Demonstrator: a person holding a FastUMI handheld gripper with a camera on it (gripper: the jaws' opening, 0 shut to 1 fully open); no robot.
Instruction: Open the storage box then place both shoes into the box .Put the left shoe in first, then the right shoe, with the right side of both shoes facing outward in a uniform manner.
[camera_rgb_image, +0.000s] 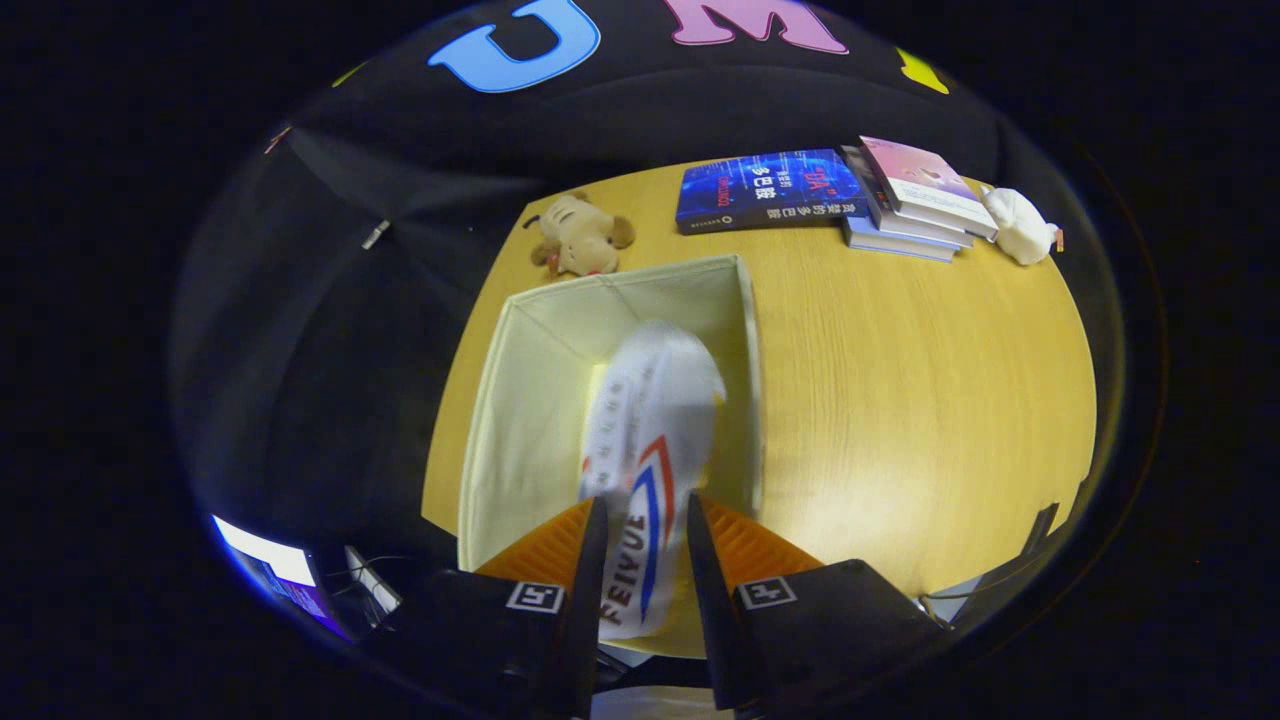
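A white canvas shoe (650, 440) with red and blue stripes on its side hangs between my fingers, toe pointing away from me. My gripper (645, 530) is shut on the shoe's heel end, one finger pressing each side. The shoe is held over the open cream fabric storage box (520, 400), which stands on the wooden table with its top open. The toe reaches over the box's inside, near its right wall. The part of the box floor under the shoe is hidden.
Wooden table (900, 380) stretches to the right of the box. A brown plush toy (580, 238) lies beyond the box. A blue book (765, 190) and a stack of books (915, 200) sit at the far edge, with a white plush toy (1020, 225) beside them.
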